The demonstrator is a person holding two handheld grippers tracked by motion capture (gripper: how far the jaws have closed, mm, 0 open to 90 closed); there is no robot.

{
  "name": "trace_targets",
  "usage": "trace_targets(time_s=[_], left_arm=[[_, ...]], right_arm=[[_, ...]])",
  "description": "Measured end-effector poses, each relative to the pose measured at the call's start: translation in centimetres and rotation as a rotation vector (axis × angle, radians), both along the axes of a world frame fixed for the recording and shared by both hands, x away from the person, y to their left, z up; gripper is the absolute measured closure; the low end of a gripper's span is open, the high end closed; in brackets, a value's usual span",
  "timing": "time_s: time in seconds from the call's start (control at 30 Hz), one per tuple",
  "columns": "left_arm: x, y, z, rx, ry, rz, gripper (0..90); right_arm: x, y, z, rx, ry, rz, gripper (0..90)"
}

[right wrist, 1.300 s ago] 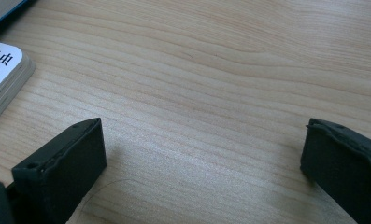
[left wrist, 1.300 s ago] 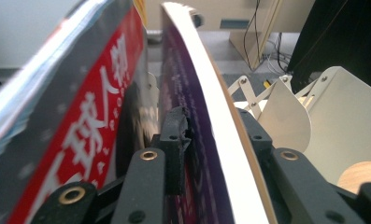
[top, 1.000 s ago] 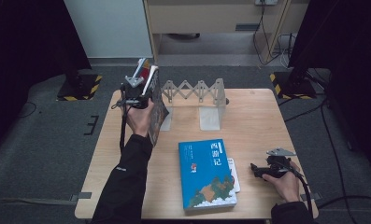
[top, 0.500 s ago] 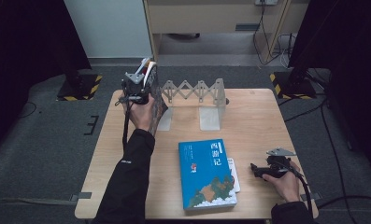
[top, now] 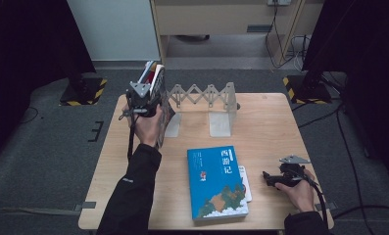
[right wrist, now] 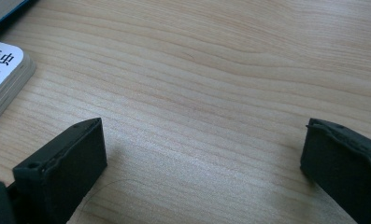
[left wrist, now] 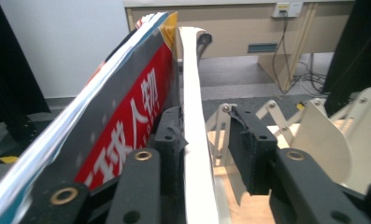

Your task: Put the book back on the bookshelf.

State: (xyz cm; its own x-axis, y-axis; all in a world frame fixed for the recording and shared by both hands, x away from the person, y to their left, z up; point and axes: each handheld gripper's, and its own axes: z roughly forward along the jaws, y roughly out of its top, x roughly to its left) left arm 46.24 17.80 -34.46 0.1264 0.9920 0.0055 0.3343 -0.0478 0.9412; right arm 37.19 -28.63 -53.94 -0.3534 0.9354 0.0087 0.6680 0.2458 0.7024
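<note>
Left gripper: jaws just been opening, now slack around a thin white book standing between them, red-covered book leaning just outside one jaw, expanding bookstand beside. Right gripper: jaws wide, resting on table, blue book near
</note>
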Motion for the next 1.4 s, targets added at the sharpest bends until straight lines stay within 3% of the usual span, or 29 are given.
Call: trace_targets(time_s=[0.53, 0.7, 0.83, 1.07, 1.27, 1.4], left_arm=[[-5.1, 1.8, -1.1, -0.010, -0.023, -0.119, 46.3], [-6.5, 2.6, -1.4, -0.039, -0.018, -0.155, 45.4], [-7.2, 2.8, -2.0, -0.033, -0.014, -0.167, 44.9], [-9.0, 2.8, -3.9, -0.069, 0.002, -0.228, 41.7], [-9.7, 2.4, -5.5, -0.069, 0.055, -0.269, 39.6], [-9.9, 2.2, -6.3, -0.100, 0.079, -0.291, 38.6]], right_arm=[[0.0, 0.0, 0.0, 0.001, 0.000, -0.005, 0.7], [0.1, 0.0, 0.2, 0.000, 0.005, -0.008, 4.8], [0.0, 0.0, 0.4, -0.002, 0.010, -0.009, 10.1], [-0.1, 0.2, 0.9, 0.002, 0.022, -0.008, 16.9], [-0.2, 0.5, 1.8, 0.018, -0.021, -0.012, 20.4], [-0.3, 0.9, 2.5, 0.046, -0.053, 0.006, 21.9]])
